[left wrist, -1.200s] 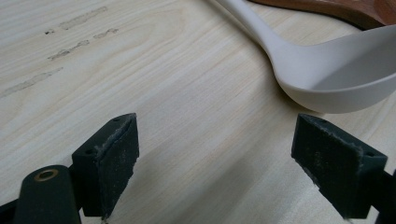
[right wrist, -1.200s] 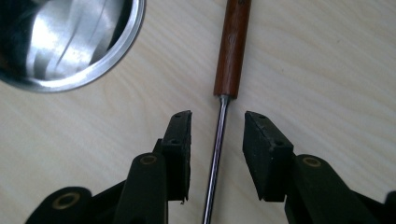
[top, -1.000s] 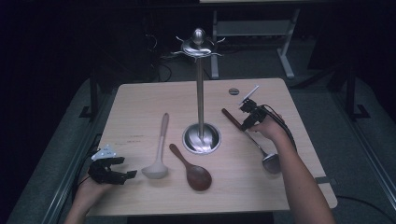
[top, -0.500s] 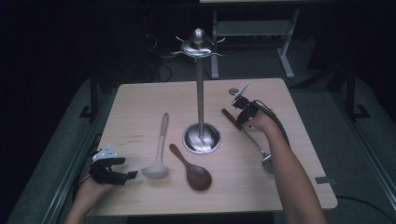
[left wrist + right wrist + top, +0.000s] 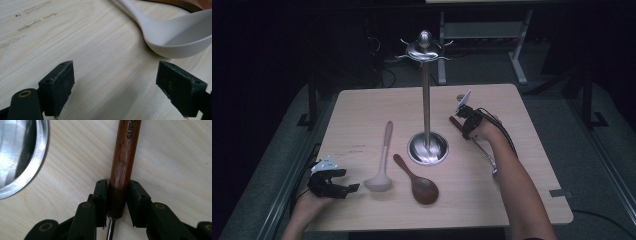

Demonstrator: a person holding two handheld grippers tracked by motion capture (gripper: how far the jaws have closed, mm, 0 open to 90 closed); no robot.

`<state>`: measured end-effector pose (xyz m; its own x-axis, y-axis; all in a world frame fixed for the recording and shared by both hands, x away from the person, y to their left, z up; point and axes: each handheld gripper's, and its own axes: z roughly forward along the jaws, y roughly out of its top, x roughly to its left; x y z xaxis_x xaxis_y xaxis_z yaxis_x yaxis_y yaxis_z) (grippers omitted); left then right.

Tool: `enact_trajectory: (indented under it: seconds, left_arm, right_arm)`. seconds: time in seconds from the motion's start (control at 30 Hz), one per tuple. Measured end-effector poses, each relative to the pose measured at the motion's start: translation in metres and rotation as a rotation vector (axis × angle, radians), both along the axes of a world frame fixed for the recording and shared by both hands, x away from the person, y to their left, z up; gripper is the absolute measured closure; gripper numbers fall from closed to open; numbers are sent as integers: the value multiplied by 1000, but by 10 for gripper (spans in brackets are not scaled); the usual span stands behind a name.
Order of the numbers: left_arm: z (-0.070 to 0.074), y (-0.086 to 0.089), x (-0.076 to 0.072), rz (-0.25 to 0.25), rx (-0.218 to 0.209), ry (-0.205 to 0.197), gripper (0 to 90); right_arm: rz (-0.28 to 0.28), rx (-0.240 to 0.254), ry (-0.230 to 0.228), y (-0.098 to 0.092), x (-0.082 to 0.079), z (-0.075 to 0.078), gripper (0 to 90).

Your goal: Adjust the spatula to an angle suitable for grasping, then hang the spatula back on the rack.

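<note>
Fingers of the right gripper [image 5: 117, 202] have just closed around the wooden ladle handle [image 5: 123, 167] at three o'clock of the utensil stand [image 5: 427, 145], likely to hang it; left gripper [image 5: 122, 87] waits open.

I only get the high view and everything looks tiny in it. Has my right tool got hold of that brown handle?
Observer: Yes. In the right gripper view the right tool has just been closing. Its pads now sit against both sides of the brown handle, near the end where a thin metal rod comes out.
Operator: Is anything written on it?
Observer: Yes, dark letters starting "SUP" run along the handle.
Operator: What about my left tool?
Observer: The left tool is open over bare table, with the white ladle just past its jaws.
</note>
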<state>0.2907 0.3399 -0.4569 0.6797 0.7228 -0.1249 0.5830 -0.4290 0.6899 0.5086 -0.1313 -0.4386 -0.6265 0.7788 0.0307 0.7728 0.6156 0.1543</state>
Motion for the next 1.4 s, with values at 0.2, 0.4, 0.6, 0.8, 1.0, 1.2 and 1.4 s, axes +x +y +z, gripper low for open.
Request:
enact_trajectory:
  seconds: [0.2, 0.4, 0.6, 0.8, 1.0, 1.2, 1.4]
  left_arm:
    - [0, 0, 0, -3, 5, 3, 149]
    - [-1, -2, -1, 1, 0, 9, 149]
    - [-1, -1, 0, -2, 4, 7, 149]
    - [0, 0, 1, 0, 8, 9, 149]
    - [-1, -2, 1, 10, -1, 7, 149]
    - [-1, 1, 1, 5, 20, -1, 149]
    - [-1, 0, 1, 8, 23, -1, 149]
  right_arm:
    - [-32, -1, 29, -1, 3, 0, 705]
    - [-69, -42, 56, 5, 7, 0, 728]
    - [-89, -48, 65, 5, 8, 0, 740]
    - [-92, -24, 42, 2, 6, 1, 740]
    - [-97, 40, -26, -7, -6, 22, 740]
    - [-96, 143, -125, -21, -26, 51, 740]
    - [-93, 218, -219, -33, -44, 71, 740]
